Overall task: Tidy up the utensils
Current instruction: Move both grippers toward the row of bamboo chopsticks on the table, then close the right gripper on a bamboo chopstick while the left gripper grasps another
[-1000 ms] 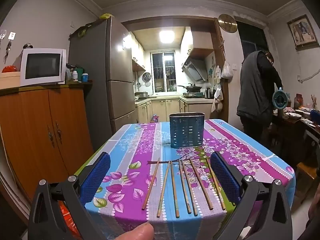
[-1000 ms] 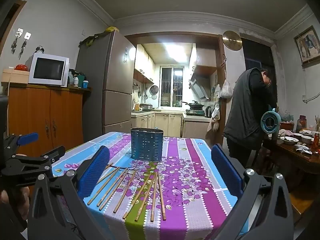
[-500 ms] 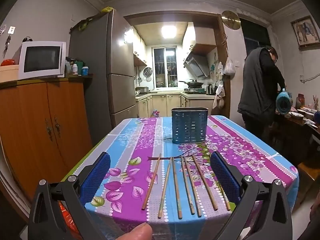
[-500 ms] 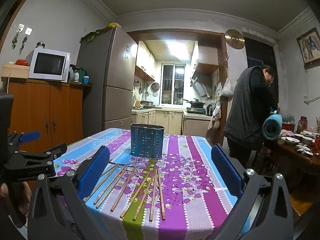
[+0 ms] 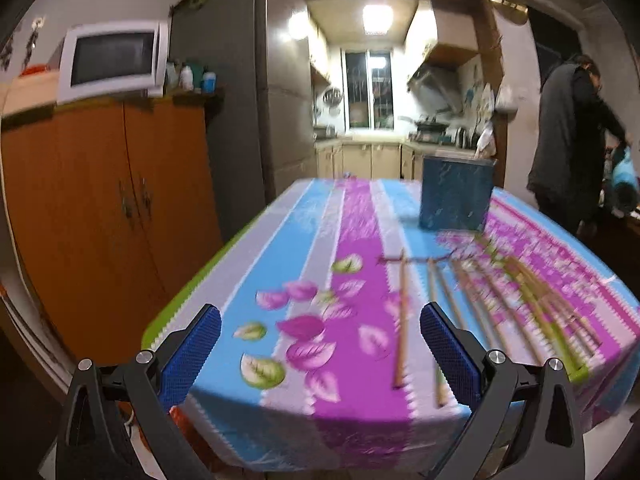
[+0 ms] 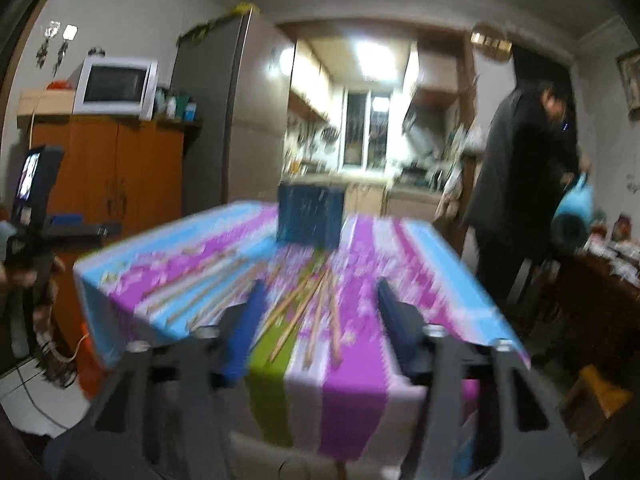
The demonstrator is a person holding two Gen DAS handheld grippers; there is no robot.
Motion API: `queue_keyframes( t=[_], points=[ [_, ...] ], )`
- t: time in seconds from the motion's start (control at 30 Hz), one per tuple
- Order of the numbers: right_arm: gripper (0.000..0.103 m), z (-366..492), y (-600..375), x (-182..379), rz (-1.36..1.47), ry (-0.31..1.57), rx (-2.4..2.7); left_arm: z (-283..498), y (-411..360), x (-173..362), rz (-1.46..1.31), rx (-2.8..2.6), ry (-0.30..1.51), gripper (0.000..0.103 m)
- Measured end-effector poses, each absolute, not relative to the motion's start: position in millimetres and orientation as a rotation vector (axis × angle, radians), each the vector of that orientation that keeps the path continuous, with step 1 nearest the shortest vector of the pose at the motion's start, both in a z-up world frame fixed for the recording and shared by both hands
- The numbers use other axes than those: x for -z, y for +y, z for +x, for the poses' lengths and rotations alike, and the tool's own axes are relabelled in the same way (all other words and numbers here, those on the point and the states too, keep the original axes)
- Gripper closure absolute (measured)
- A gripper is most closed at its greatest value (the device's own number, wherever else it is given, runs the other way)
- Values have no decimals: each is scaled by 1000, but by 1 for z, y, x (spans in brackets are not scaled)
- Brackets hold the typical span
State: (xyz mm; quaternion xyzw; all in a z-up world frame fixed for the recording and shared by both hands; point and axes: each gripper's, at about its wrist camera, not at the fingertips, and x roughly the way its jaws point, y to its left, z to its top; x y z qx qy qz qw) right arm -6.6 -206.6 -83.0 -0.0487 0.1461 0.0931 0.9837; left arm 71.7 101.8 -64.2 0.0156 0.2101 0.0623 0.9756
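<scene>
The surface [image 5: 280, 240] wears a cloth [image 5: 352, 408] striped in blue, grey and purple, printed with leaves and blossoms, with a green band along its left edge and another running under the far-right sticks; it hangs over the near edge. Toward the far end stands a blue perforated holder [image 5: 455, 194], upright, resting on the cloth. In front of it, apart from it, lie wooden chopsticks [image 5: 492, 304] in a loose row, pointing roughly from the near edge toward the holder. The leftmost chopstick [image 5: 401, 328] lies a little apart from the others. Blur hides the exact count.
</scene>
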Motion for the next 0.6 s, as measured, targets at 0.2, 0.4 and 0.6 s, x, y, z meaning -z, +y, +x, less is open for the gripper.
queue_keyframes(
  t=[0.2,0.4,0.6],
  points=[
    [91,21,-171,125,-80,393,-248,87,108,86,43,-101,442,9],
    [92,43,-160,150,-101,440,-178,86,104,97,51,-44,421,12],
    [92,51,-162,151,-89,464,-140,89,102,106,41,-22,428,12]
  ],
)
